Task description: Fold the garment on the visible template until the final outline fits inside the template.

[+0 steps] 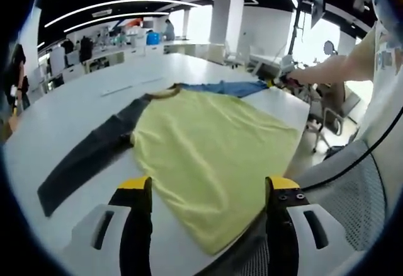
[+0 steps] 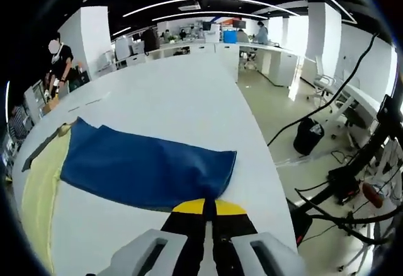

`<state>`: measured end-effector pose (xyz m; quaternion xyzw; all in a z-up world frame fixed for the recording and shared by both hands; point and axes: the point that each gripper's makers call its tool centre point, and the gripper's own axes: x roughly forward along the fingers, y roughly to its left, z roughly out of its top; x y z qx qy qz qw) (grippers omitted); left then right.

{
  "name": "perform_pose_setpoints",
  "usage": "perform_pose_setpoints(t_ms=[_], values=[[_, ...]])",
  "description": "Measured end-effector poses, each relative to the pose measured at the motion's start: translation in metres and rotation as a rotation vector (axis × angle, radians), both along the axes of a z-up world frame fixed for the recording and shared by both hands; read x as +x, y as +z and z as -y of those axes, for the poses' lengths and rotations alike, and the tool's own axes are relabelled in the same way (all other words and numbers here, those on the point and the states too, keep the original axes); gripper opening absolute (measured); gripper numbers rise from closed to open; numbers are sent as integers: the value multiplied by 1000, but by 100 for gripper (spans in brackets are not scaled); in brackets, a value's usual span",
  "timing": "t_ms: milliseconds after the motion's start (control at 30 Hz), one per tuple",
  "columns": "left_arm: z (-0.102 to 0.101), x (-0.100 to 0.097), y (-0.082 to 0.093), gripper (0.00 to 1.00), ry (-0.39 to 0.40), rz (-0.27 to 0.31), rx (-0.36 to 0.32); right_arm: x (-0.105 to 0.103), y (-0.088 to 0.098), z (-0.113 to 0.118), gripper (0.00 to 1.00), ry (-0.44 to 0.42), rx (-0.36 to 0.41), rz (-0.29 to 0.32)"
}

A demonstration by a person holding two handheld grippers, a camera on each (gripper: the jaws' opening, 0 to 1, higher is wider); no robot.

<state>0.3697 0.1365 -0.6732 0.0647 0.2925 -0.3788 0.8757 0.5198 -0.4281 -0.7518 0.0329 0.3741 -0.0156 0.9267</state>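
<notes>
A shirt lies flat on the white table [image 1: 75, 99]. Its yellow body [image 1: 208, 156] is spread in the middle, a dark grey sleeve [image 1: 88, 156] stretches left and a blue sleeve [image 1: 230, 88] lies at the far end. My left gripper [image 1: 208, 184] is open, its yellow-tipped jaws standing apart over the shirt's near hem with nothing between them. In the right gripper view the blue sleeve [image 2: 145, 166] lies spread out, with the yellow body [image 2: 41, 188] at the left. My right gripper [image 2: 205, 205] is shut, jaws together on the blue sleeve's near edge at the cuff end.
A person's arm [image 1: 334, 68] reaches in from the right toward the blue sleeve's end. A mesh office chair [image 1: 340, 188] stands by the table's right edge. Beyond the table edge are cables and a dark bin [image 2: 308, 136] on the floor. A person [image 2: 60, 62] stands at far desks.
</notes>
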Motion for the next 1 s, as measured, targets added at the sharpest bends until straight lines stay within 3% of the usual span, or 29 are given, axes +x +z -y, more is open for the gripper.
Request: perform_pose_setpoints(t_ms=[600, 1000], values=[[-8, 0, -1, 69, -13, 8, -6, 10, 45, -10, 0, -56, 128, 152], [-15, -1, -3, 69, -12, 15, -16, 24, 73, -36, 0, 14, 144, 203]])
